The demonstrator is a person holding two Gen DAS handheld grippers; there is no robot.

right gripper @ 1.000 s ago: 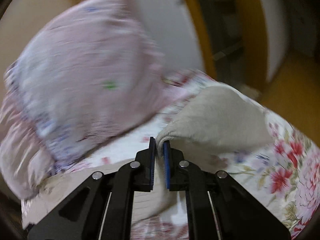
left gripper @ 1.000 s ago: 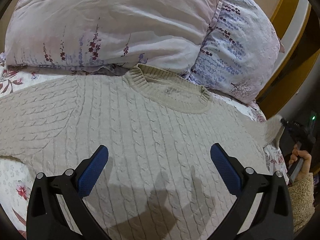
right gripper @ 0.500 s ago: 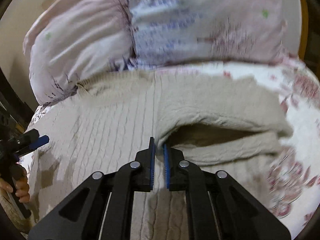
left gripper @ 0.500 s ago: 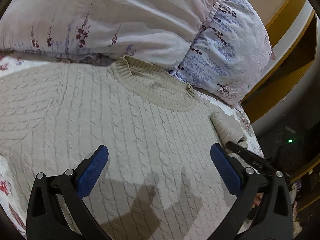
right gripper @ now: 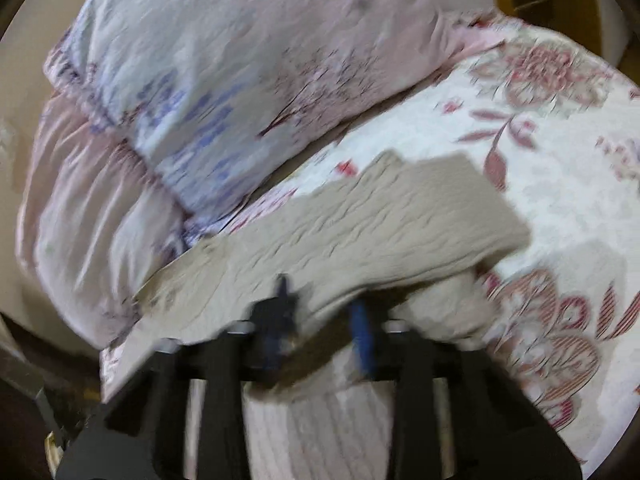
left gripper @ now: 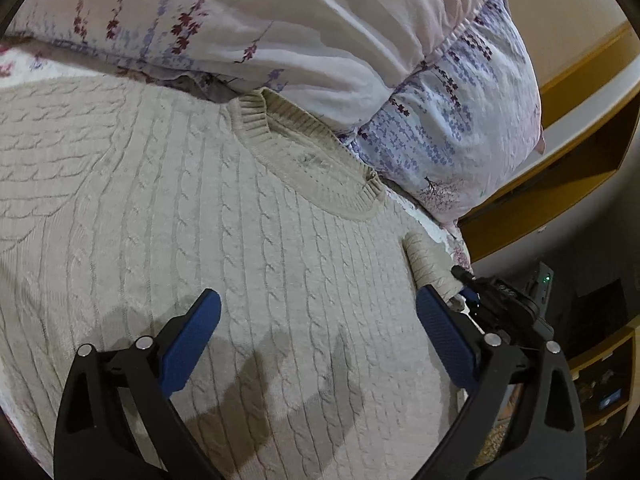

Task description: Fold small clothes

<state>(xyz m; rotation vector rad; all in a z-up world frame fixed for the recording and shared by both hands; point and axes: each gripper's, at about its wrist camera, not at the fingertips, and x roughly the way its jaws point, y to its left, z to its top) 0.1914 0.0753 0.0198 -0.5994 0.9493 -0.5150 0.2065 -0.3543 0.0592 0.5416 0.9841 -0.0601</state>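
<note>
A beige cable-knit sweater (left gripper: 240, 220) lies flat on the bed, its ribbed collar (left gripper: 312, 160) toward the pillows. My left gripper (left gripper: 316, 308) hovers just above its chest, open wide with nothing between the blue pads. The right sleeve (right gripper: 380, 220) is folded in along the sweater's side, and its cuff (left gripper: 428, 260) rests on the body. In the blurred right wrist view my right gripper (right gripper: 320, 312) sits low at the sleeve's fold. Its jaws stand slightly apart, and knit lies across the gap without being pinched. The left wrist view shows the right gripper (left gripper: 492, 296) beside the cuff.
Two floral pillows (left gripper: 280, 20) (left gripper: 460, 112) press against the collar at the head of the bed. A flowered sheet (right gripper: 540, 140) covers the mattress beside the sleeve. A yellow wooden frame (left gripper: 540, 184) and dark furniture stand past the bed's right edge.
The right gripper carried the sleeve from out at the side in over the sweater and down. Its jaws, shut on the knit before, now stand parted. The left view rolled and shifted slightly.
</note>
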